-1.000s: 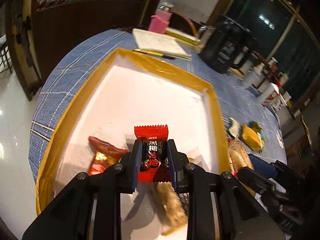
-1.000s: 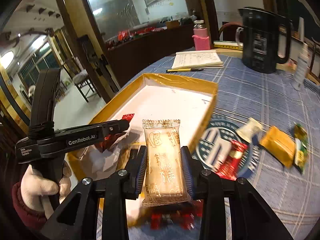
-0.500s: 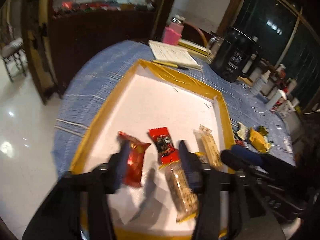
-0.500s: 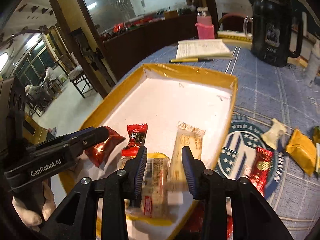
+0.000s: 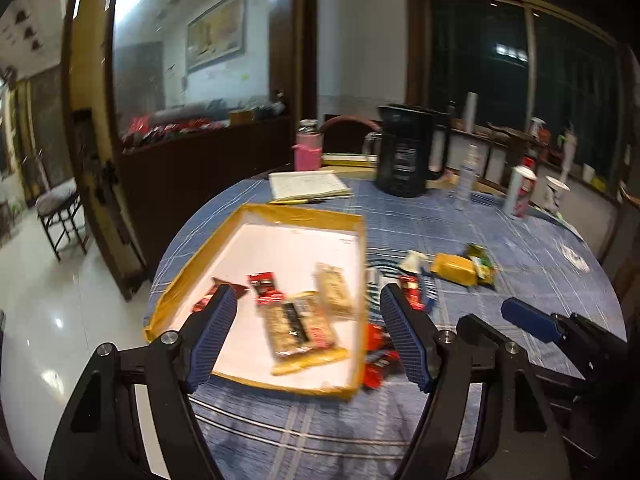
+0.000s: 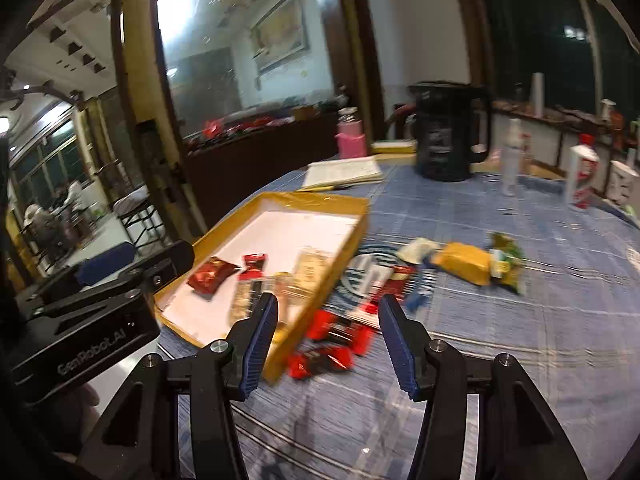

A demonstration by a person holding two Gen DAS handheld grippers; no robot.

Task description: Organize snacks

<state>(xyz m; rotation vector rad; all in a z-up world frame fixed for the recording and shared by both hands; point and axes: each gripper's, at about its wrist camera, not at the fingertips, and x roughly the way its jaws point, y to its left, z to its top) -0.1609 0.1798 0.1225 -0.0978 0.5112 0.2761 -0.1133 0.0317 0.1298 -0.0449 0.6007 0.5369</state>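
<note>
- Left gripper [image 5: 308, 334]: a second ago clamped on a red candy [image 5: 265, 288]; now empty, jaws opening, pulled back from the tray [image 5: 256, 212]. Candy lies inside it.
- Right gripper [image 6: 326, 344]: let its beige bar [image 6: 310, 266] go; jaws opening, empty.
- Right of the tray, loose snacks [image 6: 464, 266] await sorting.

Checked blue cloth covers the table [image 5: 520, 264]; glossy foil snack wrappers [image 6: 210, 276] lie in a matt white, yellow-taped cardboard tray [image 5: 296, 214]; black plastic kettle [image 5: 404, 152] at twelve o'clock.
</note>
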